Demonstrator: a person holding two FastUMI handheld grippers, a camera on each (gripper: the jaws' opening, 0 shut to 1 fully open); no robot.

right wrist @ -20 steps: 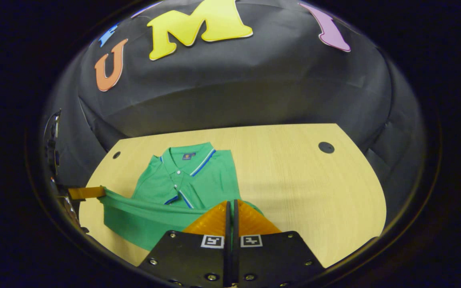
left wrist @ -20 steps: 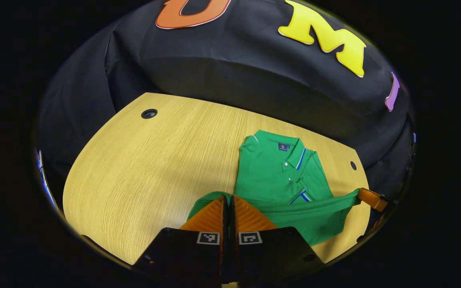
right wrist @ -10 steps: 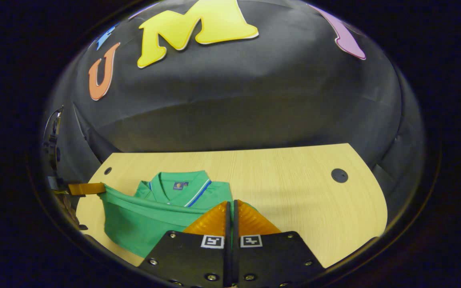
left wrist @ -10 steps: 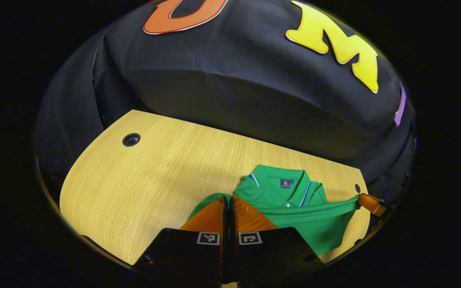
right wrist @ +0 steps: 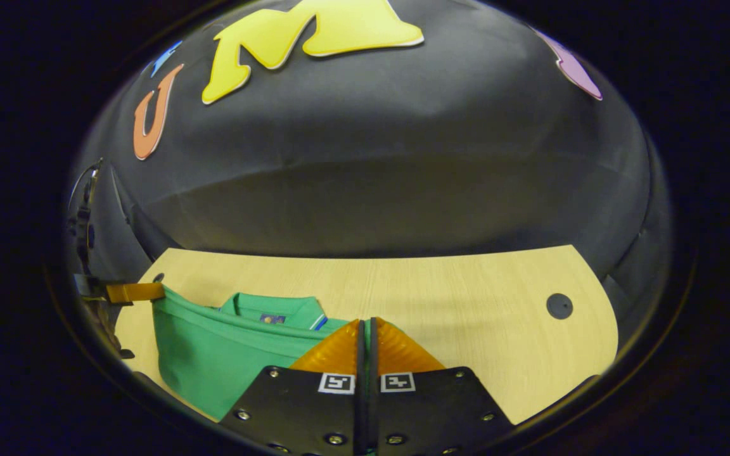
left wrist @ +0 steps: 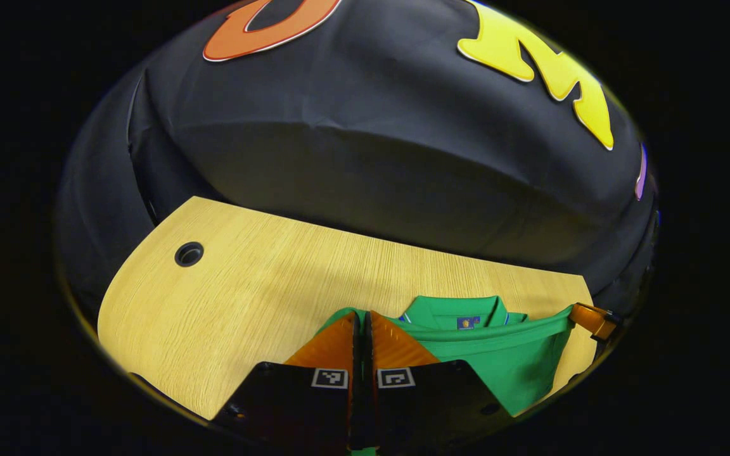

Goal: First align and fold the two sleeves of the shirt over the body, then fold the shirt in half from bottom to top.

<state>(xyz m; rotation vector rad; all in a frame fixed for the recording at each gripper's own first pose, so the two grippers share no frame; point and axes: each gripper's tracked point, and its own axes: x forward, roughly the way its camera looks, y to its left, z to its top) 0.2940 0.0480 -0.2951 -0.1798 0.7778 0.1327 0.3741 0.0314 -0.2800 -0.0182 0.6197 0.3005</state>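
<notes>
Stretching between two grippers, a green polo shirt point(left wrist: 504, 361) has its bottom hem lifted and held taut as a straight band running side to side above a wooden table point(left wrist: 257, 297). Its collar point(right wrist: 273, 307) lies on the table, pointing toward the far black wall. The left gripper point(left wrist: 361, 329) has its fingers pressed together on one hem corner. The right gripper point(right wrist: 365, 335) has its fingers closed on the opposite corner.
</notes>
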